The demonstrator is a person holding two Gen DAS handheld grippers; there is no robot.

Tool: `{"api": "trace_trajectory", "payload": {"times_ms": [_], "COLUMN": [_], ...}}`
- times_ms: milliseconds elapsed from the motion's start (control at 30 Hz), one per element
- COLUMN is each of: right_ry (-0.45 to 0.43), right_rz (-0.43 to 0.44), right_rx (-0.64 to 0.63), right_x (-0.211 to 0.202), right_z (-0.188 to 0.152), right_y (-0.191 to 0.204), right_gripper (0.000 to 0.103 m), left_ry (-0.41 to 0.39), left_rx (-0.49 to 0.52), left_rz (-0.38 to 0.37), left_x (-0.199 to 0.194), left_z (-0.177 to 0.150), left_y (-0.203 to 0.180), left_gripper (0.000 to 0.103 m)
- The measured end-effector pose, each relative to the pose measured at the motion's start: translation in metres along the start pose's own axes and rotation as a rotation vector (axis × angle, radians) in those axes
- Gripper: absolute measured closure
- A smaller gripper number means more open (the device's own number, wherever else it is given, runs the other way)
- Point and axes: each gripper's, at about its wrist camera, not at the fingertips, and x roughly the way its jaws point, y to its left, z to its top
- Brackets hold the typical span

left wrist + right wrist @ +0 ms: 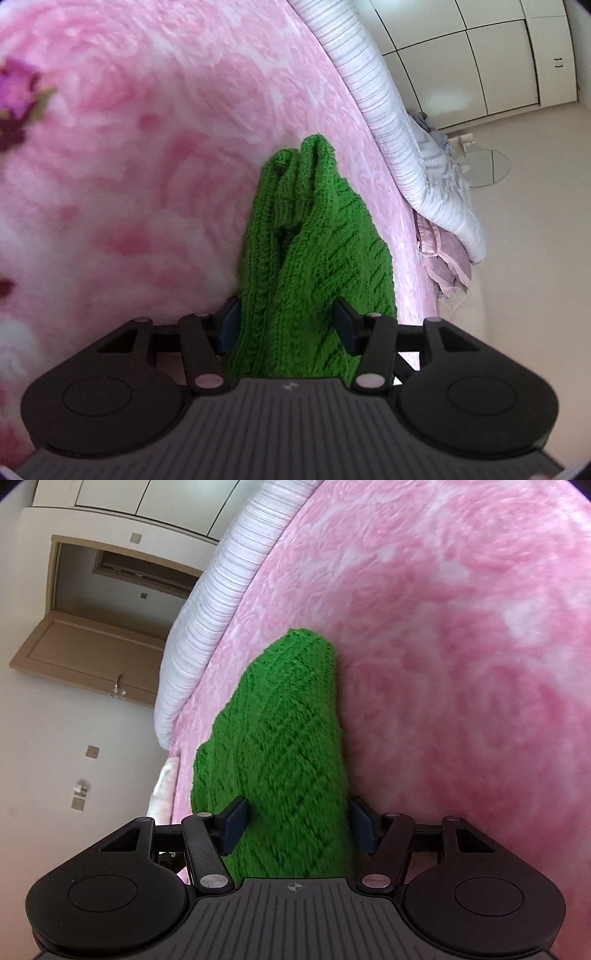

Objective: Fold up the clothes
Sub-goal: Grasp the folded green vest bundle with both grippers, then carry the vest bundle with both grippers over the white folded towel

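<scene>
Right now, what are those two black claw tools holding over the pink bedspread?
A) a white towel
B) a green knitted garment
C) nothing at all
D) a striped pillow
B: in each wrist view a green knitted garment sits bunched between the fingers of the left gripper and the right gripper, above the pink bedspread.

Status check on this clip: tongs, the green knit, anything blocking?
Left tongs shut on green knit. Right tongs shut on it too. Knit bunched and hanging over pink blanket. Nothing in the way.
</scene>
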Motion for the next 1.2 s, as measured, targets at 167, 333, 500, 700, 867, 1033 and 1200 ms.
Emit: {"api": "trace_trajectory", "payload": {"times_ms": [167, 333, 500, 700, 867, 1033, 1200], "right_ry": [0.014, 0.032, 0.027, 0.025, 0.031, 0.086, 0.144], "right_rz": [0.018, 0.029, 0.055, 0.018, -0.025, -0.008, 0.019], "right_rx": [-0.006, -0.025, -0.034, 0.012, 0.058, 0.055, 0.055], "right_x": [0.011, 0.020, 0.022, 0.018, 0.015, 0.039, 0.069], "right_z": [0.005, 0.010, 0.009, 0.010, 0.012, 0.007, 0.000], "right_y": [-0.001, -0.001, -0.007, 0.007, 0.022, 0.078, 0.135], "right_gripper": [0.041, 0.049, 0.062, 0.068, 0.070, 0.071, 0.071], "left_ry": [0.022, 0.058, 0.055, 0.063, 0.098, 0.067, -0.006], "left_rx": [0.016, 0.014, 0.050, 0.056, 0.058, 0.024, -0.022], "left_rz": [-0.020, -0.055, -0.058, -0.060, -0.044, -0.021, 0.012], "left_x": [0.012, 0.029, 0.031, 0.030, 0.014, -0.032, -0.106], "left_z": [0.006, 0.014, 0.012, 0.012, 0.024, 0.040, 0.074], "left_y": [-0.004, -0.004, -0.008, -0.013, -0.029, -0.034, -0.020], "left_gripper": [0.059, 0.066, 0.073, 0.080, 0.083, 0.083, 0.083]}}
